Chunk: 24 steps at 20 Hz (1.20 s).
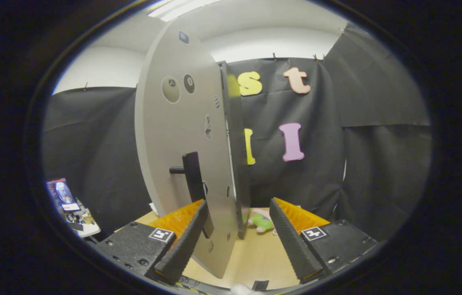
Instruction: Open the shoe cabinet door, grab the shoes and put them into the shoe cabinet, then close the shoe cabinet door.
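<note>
1. The jaws are spread wide and grip nothing; the gripper [237, 239] points toward the free edge of the shoe cabinet door [177, 135].
2. The shoe cabinet door is a pale grey panel, seen nearly edge-on and swung out toward the camera. Its lower edge hangs between the two fingers, closer to the left one.
3. A dark handle [192, 176] stands out from the door's face, just above and beyond the left finger; whether that finger touches the door cannot be told.
4. Behind the door's edge runs a dark upright strip, the side of the cabinet [235, 147].
5. On the light wooden desk [251, 254], beyond the fingers and just past the door's bottom corner, lies a small green and pink shoe [261, 221].
6. Further left, past the desk's edge, a small white surface carries a cluttered heap of items [71, 209], too small to identify.
</note>
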Motion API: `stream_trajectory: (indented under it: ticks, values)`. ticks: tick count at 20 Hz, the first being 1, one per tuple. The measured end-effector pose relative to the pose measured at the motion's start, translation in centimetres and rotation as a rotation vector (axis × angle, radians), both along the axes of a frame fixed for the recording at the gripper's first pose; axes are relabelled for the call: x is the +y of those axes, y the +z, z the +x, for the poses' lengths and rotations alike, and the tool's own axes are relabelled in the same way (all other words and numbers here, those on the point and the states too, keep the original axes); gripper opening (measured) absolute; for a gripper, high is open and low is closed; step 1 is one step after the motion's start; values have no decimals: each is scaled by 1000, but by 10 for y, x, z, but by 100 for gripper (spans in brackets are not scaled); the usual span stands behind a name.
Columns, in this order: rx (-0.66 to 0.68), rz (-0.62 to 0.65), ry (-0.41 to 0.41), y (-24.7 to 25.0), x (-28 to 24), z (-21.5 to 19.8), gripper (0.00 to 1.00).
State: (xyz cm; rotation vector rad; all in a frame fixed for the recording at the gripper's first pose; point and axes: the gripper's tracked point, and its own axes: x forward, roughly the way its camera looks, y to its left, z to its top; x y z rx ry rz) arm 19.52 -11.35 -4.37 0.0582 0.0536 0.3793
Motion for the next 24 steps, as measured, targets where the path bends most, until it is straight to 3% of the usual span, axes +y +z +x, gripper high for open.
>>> stream_trajectory:
  ticks: [3, 9, 17, 24]
  values:
    - [-26, -49, -4, 6, 4, 1, 97]
    - [21, 0, 40, 5, 51, -10, 97]
    - [51, -13, 26, -2, 141, -2, 97]
    - [93, 48, 66, -5, 222, 12, 98]
